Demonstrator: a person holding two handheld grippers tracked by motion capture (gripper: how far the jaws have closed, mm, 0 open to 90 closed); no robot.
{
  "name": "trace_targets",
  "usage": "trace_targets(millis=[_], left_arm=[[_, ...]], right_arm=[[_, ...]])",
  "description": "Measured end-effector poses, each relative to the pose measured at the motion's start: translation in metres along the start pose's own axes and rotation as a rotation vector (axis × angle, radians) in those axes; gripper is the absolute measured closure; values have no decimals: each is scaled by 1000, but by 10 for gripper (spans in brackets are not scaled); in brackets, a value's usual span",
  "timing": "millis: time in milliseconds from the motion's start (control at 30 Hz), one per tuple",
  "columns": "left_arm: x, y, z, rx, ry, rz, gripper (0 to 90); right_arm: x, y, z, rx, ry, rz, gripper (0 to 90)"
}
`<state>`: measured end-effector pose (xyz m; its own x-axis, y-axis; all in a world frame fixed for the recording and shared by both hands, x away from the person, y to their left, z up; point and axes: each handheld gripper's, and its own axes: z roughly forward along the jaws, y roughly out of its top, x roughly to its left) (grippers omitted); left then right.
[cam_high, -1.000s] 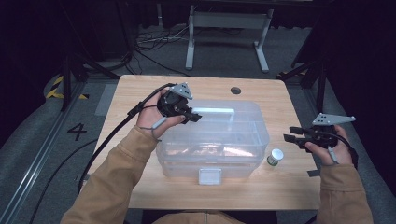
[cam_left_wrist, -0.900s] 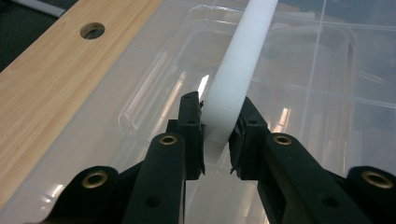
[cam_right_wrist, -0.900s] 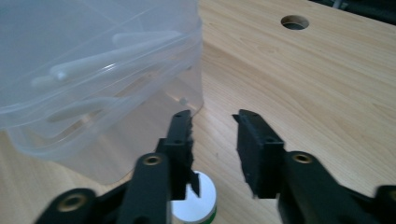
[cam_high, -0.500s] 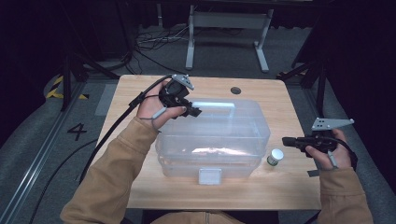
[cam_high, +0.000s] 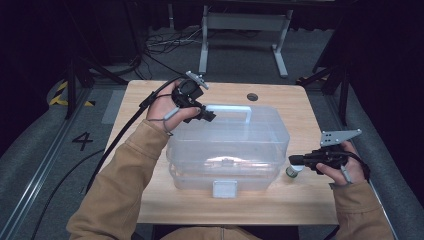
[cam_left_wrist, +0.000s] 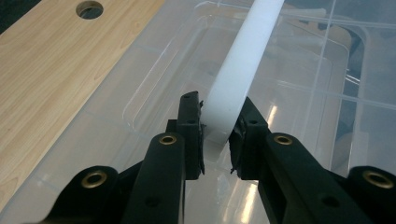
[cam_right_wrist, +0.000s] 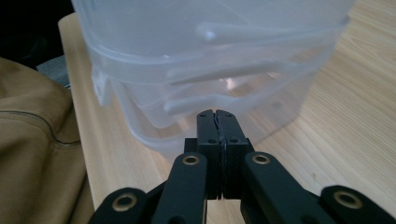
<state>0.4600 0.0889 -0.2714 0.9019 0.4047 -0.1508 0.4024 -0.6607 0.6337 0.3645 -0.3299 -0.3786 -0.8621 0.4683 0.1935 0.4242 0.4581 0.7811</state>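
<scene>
Gripping, left side: the left gripper (cam_high: 207, 116) is clamped on the white handle (cam_high: 230, 108) of the clear plastic box (cam_high: 227, 150), at the handle's left end.
Left gripper view: the handle (cam_left_wrist: 236, 79) runs up and away from between the two black jaws, and both pads press its sides; the box's clear lid (cam_left_wrist: 154, 84) lies right under them.
Left hand: the hand (cam_high: 167, 107) sits over the box's far left corner, with a black cable (cam_high: 125, 135) trailing back along the tan sleeve (cam_high: 125, 190).
Landmark: the box stands in the middle of the wooden table (cam_high: 150, 100), its white latch (cam_high: 224, 188) on the side nearest the person.
Table hole: a small round hole (cam_high: 252, 96) lies beyond the box's far edge.
Small jar: a little green-and-white jar (cam_high: 293, 170) stands just beside the box's near right corner.
Right gripper: the right gripper (cam_high: 294, 160) points at the box's right side, close above the jar; its jaws have just been closing and now meet with nothing between them.
Right gripper view: the closed jaw tips (cam_right_wrist: 217, 116) sit just short of the box's wall (cam_right_wrist: 210, 70); whether they touch it I cannot tell.
</scene>
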Motion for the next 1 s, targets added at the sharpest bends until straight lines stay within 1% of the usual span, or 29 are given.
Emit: trace_targets(millis=[33,167,300,400,433,467,500,533,567,600,667,733,800,900,967,1000], left_arm=[[0,0,0,-1,-1,-1,766],[1,0,0,-1,-3,3,766],[0,-1,0,6,-12,17,766],[0,-1,0,6,-6,19,765],[-1,-2,0,4,-4,28,762],[-1,-2,0,4,-4,28,752],[-1,-2,-2,-9,-2,33,752],[-2,-3,-4,-35,11,35,688],[-5,-3,-10,-61,50,47,529],[-5,-3,-10,-61,50,47,514],[-9,-5,-16,-60,61,61,502],[-13,-7,-21,-68,67,74,469],[-16,-9,-28,-80,72,80,464],[-19,-13,-43,-127,82,80,465],[-22,-16,-53,-162,79,80,521],[-23,-17,-57,-171,78,80,534]], right_arm=[[2,2,2,-7,16,-10,900],[8,6,8,-16,53,-34,900],[13,10,11,-15,71,-45,900],[15,13,11,1,58,-54,900],[16,13,11,5,55,-56,900],[16,13,11,5,55,-56,900],[16,13,12,6,52,-59,900],[16,14,12,9,45,-63,900],[16,15,11,3,43,-65,900],[16,15,11,0,41,-64,900],[16,15,11,-4,39,-67,900],[16,17,10,-16,35,-69,900],[16,17,9,-19,36,-65,900],[16,20,9,-30,18,-67,900],[17,22,8,-37,4,-65,900],[17,23,8,-40,-3,-64,900]])
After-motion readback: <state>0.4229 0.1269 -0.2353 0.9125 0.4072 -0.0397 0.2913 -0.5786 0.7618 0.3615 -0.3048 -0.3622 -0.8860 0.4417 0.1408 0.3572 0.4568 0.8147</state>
